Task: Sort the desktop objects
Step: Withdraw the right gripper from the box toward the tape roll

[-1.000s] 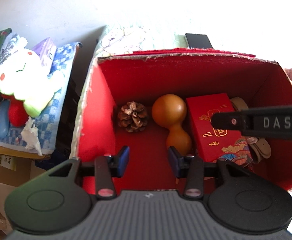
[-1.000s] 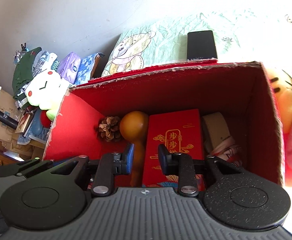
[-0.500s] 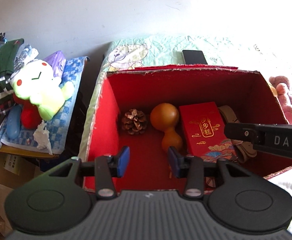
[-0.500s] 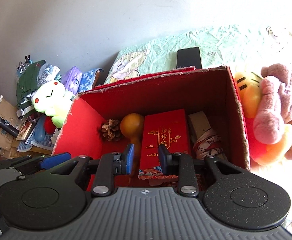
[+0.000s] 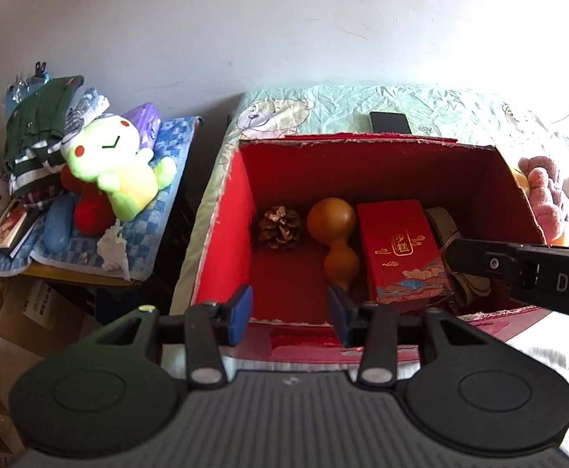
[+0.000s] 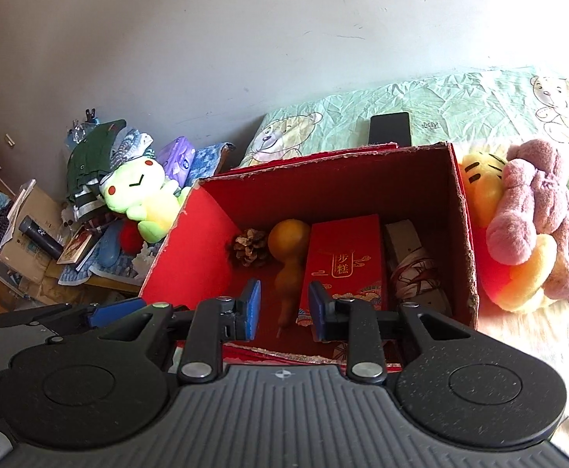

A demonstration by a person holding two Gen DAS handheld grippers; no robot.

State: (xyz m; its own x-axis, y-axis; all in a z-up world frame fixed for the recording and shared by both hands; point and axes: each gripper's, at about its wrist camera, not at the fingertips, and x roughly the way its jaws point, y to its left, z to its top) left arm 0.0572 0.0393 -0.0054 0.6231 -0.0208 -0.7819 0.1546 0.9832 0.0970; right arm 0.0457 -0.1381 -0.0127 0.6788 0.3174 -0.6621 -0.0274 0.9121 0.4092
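Both tools hang above the near edge of the open red cardboard box [image 5: 241,210], which sits on a pale green cartoon-bear cloth [image 6: 459,97]. The left gripper [image 5: 290,314] has its blue-padded jaws spread apart with nothing between them, and the right gripper [image 6: 284,310] is likewise parted and empty. Inside the box, lined up along the floor from left to right, are a brown pine cone [image 5: 278,227], an orange-brown gourd [image 5: 333,236] with its stem toward the near wall, a red gift carton with gold lettering [image 5: 397,247], and a beige strap-like item [image 6: 403,240] with a patterned bundle [image 6: 417,277], which I cannot identify. A pile of plush toys [image 6: 526,226] lies just beside the box on the right, and a black phone [image 6: 389,128] lies behind it. If more is to go in, the bare floor in front of the pine cone looks the best spot; I would come down straight over that gap, clear of the frayed rim, and keep the two tools apart so they do not knock each other.
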